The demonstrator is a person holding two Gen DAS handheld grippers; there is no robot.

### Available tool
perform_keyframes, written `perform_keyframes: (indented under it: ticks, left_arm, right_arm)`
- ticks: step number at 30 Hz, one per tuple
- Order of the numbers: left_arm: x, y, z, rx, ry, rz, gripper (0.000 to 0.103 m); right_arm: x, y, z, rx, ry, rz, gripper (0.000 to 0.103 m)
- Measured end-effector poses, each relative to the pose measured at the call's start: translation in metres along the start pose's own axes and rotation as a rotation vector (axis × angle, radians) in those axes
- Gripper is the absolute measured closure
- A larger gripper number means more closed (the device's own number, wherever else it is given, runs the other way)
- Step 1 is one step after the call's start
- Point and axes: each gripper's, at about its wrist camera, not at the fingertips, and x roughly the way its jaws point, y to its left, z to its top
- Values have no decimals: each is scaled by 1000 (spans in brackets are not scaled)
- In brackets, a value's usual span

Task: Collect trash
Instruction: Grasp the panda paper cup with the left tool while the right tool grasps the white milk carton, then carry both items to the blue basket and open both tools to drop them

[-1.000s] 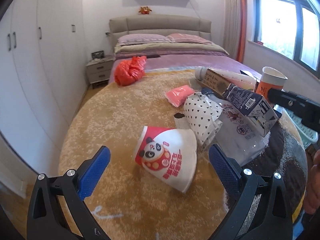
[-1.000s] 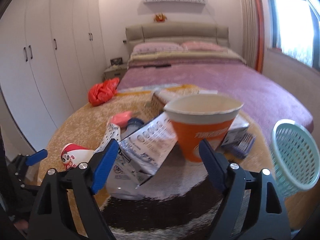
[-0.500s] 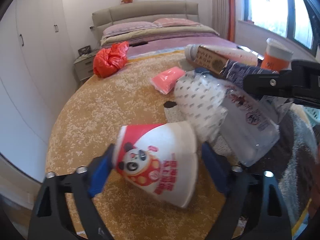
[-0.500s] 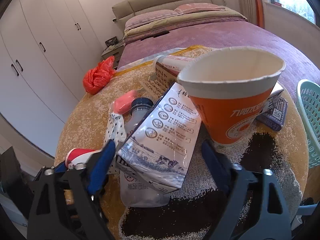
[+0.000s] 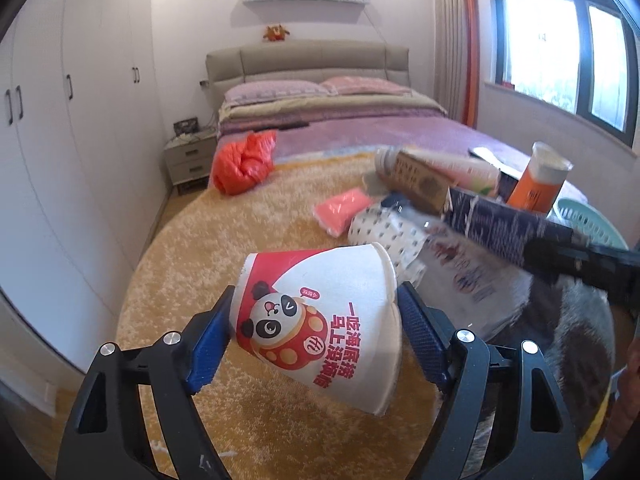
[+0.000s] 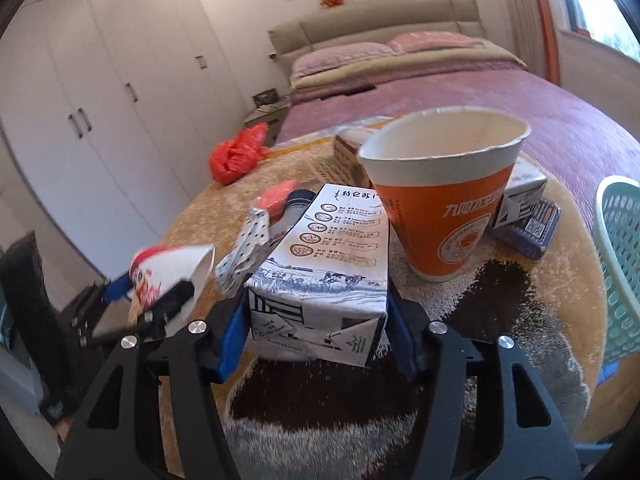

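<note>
My left gripper (image 5: pixel 316 340) is shut on a red and white panda paper cup (image 5: pixel 320 320), which lies on its side between the blue pads, just above the shaggy yellow round surface (image 5: pixel 192 280). In the right wrist view, my right gripper (image 6: pixel 318 328) has its jaws closing on a white and blue milk carton (image 6: pixel 328 264), and both pads touch its sides. An orange paper cup (image 6: pixel 444 208) stands upright just behind the carton. The panda cup (image 6: pixel 168 272) shows at the left of that view.
More litter sits on the surface: a red plastic bag (image 5: pixel 244 160), a pink packet (image 5: pixel 344 210), a dotted paper bag (image 5: pixel 384 228), a clear bottle (image 5: pixel 460 276), a brown box (image 5: pixel 420 180) and a dark blue box (image 6: pixel 532 224). A teal basket (image 6: pixel 616 264) stands at the right edge.
The left jaws closed on the panda cup and raised it slightly. The right gripper moved forward around the milk carton and its jaws narrowed onto it.
</note>
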Motion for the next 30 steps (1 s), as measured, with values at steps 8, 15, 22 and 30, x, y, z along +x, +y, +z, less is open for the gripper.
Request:
perform_keyframes:
  ticks: [8, 15, 22, 30]
  left_arm:
    - [-10, -14, 2, 18, -23, -26, 27]
    - [-7, -38, -1, 54, -11, -55, 26]
    - [-12, -47, -1, 54, -10, -73, 26]
    - [-21, -54, 5, 61, -26, -75, 26]
  right_arm:
    - [-46, -19, -45, -178, 19, -28, 48]
    - [-50, -63, -61, -97, 89, -52, 48]
    - [-33, -47, -49, -113, 116, -42, 33]
    - [-4, -24, -49, -226, 214, -71, 48]
